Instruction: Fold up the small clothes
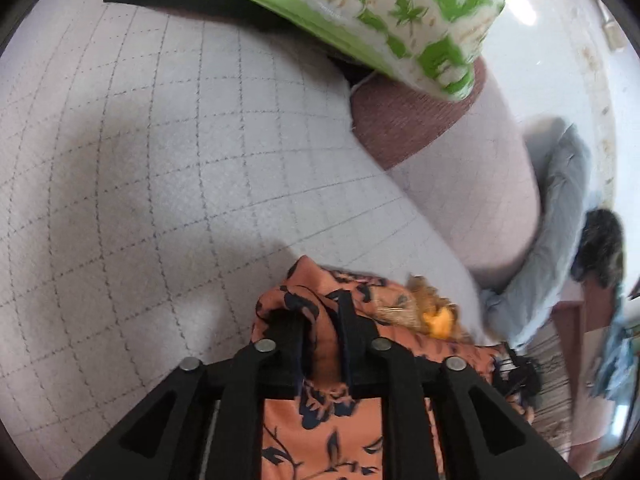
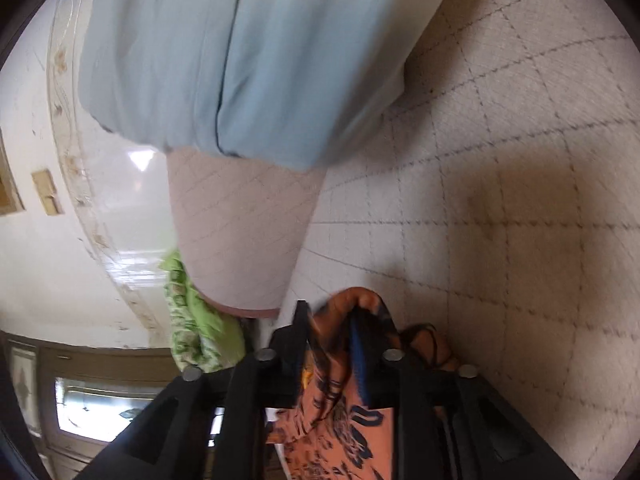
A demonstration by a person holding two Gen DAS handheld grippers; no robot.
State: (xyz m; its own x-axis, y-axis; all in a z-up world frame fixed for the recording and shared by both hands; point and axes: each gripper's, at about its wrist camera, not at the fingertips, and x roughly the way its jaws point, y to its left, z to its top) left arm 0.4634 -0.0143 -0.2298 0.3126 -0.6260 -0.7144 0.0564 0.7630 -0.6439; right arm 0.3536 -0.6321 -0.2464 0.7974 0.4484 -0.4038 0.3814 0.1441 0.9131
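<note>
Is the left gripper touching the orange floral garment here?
Touching. The left wrist view shows the left gripper with both jaws shut on a bunched fold of the orange garment, cloth pinched between them.

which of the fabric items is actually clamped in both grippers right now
The orange garment with dark floral print; the left gripper and right gripper both pinch it. The light blue garment and green patterned fabric lie ungripped.
</note>
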